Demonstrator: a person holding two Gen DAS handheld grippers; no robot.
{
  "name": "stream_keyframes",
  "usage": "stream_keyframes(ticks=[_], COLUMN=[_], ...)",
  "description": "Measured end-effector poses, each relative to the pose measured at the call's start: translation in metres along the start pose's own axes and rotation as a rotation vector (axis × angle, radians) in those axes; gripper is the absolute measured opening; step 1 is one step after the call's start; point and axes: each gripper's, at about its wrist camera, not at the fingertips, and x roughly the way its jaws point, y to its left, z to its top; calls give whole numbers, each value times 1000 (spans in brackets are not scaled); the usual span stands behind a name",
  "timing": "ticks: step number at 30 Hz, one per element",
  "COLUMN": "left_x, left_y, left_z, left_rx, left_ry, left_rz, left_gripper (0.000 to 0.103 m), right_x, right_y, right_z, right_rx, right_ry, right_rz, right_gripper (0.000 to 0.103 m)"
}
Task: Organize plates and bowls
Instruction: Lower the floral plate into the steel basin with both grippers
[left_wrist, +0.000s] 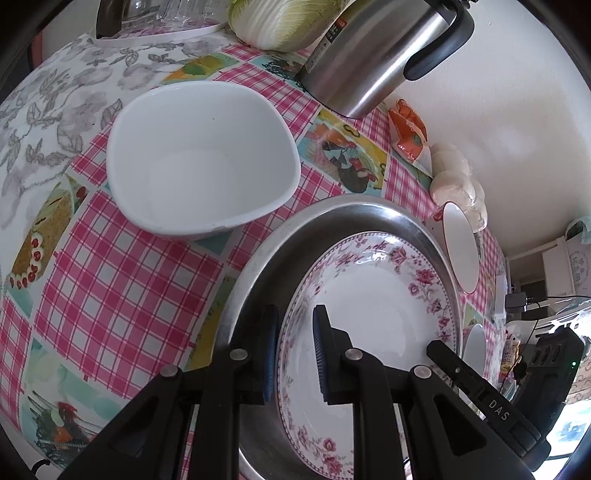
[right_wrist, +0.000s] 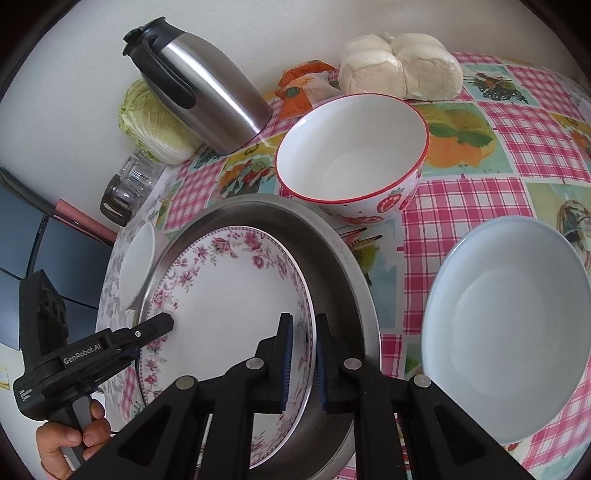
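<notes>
So the floral plate (right_wrist: 229, 306) sits inside the steel pan (right_wrist: 343, 266), centre-low in both frames. Right gripper (right_wrist: 303, 360) has its fingers nearly shut, pinching the plate's rim edge-on at lower centre. Left gripper (left_wrist: 294, 354) straddles the opposite rim, fingers a bit apart, can't tell if touching. White bowl (left_wrist: 203, 158) waits upper left on the bench (left_wrist: 122, 280).

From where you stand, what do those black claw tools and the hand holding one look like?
Both are matte black plastic. The right gripper and left gripper have flat fingers faced with ridged blue pads and round silver pivot bolts. Seen from the right wrist, the left one bears white GenRobot.AI lettering; the right one reads DAS. A bare hand grips its handle.
</notes>
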Motion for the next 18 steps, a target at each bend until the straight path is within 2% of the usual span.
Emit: stream_keyframes(ticks=[10,18], left_x=[-5,-7], left_y=[3,6], left_z=[0,-1], left_rx=[-21,-26], left_ry=[-20,-26], left_rz=[55,64], left_gripper=[17,17], right_x=[4,9], right_y=[2,5], right_z=[-1,-1], right_rx=[-11,-25], right_ry=[13,25], right_rz=[-4,-17], right_gripper=[11,11])
